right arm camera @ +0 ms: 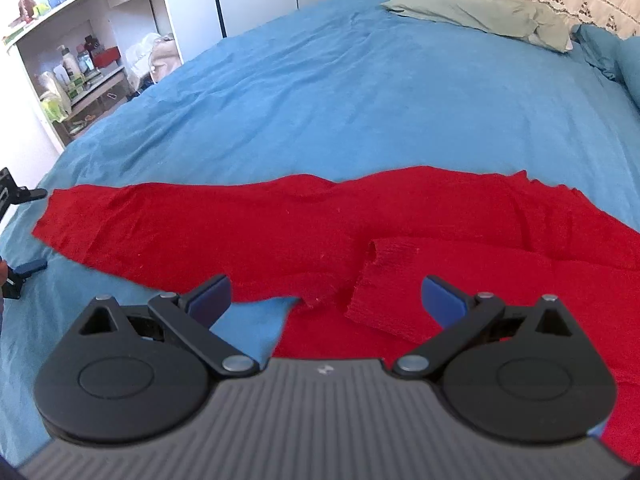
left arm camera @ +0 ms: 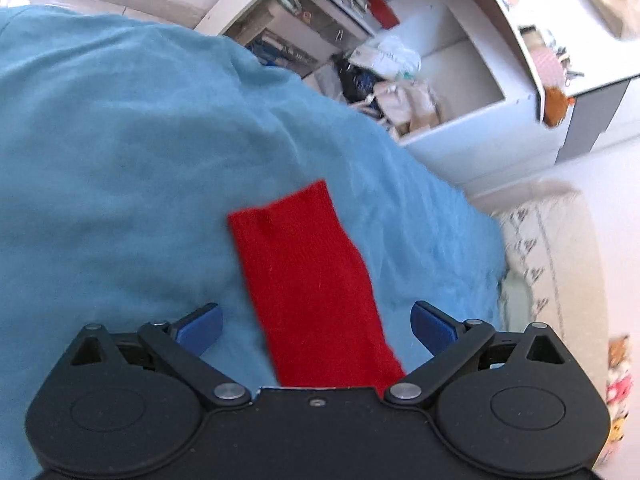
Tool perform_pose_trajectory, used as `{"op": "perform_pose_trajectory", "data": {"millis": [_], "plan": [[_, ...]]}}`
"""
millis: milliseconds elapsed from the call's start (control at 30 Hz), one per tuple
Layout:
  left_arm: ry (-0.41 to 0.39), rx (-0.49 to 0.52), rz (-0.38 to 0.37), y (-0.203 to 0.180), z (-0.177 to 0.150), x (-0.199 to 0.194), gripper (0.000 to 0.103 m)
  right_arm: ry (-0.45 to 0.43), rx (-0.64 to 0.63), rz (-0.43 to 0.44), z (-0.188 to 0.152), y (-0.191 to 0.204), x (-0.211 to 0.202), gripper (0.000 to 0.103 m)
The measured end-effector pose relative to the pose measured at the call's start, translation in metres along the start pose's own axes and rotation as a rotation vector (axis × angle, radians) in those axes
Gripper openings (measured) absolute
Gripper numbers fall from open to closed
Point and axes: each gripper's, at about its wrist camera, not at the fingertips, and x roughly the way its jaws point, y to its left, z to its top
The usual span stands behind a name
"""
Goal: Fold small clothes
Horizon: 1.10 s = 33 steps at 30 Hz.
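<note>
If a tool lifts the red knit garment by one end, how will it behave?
The red garment would probably drape limply: it already lies wrinkled on the blue bedspread. Its knit looks light, likely stretching. The fuzzy bedspread may cling, so it shouldn't slide freely.

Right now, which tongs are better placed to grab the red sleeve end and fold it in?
Left tongs: open, straddling the red sleeve. Right tongs are open over the red garment's ribbed hem.

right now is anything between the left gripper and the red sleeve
Nothing visible. The left gripper is open right over the red sleeve, which lies flat on the blue bedcover and runs between the fingers. No other object sits on or beside it there.
</note>
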Motion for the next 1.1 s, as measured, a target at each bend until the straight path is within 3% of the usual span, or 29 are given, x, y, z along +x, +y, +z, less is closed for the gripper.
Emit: {"op": "perform_pose_trajectory", "data": {"millis": [267, 333, 367, 400, 433, 467, 533, 733, 967, 1100], "plan": [[-0.025, 0.054, -0.016, -0.012, 0.013, 0.026, 0.100, 0.027, 0.038, -0.032, -0.006, 0.003, 0.018, 0.103], [-0.025, 0.069, -0.018, -0.012, 0.012, 0.029, 0.087, 0.031, 0.056, -0.028, -0.007, 0.002, 0.019, 0.103], [-0.021, 0.078, -0.004, -0.012, 0.012, 0.031, 0.067, 0.031, 0.061, -0.028, -0.007, 0.002, 0.020, 0.103], [-0.018, 0.085, 0.027, -0.011, 0.011, 0.032, 0.031, 0.031, 0.063, -0.030, -0.008, 0.003, 0.020, 0.103], [-0.011, 0.090, 0.067, -0.010, 0.012, 0.034, 0.008, 0.032, 0.063, -0.031, -0.008, 0.003, 0.020, 0.103], [0.000, 0.095, 0.096, -0.007, 0.011, 0.034, 0.005, 0.033, 0.063, -0.030, -0.008, 0.004, 0.021, 0.103], [-0.014, 0.098, 0.079, -0.004, 0.009, 0.031, 0.005, 0.034, 0.062, -0.029, -0.008, 0.005, 0.020, 0.103], [-0.056, 0.279, 0.090, -0.035, -0.001, 0.018, 0.004, 0.023, 0.067, -0.026, -0.005, 0.000, 0.020, 0.103], [-0.052, 0.522, -0.049, -0.121, -0.044, 0.000, 0.004, -0.008, 0.111, -0.072, 0.001, -0.028, 0.011, 0.103], [0.003, 0.678, -0.173, -0.188, -0.104, -0.002, 0.005, -0.025, 0.133, -0.137, 0.002, -0.061, -0.003, 0.103]]}}
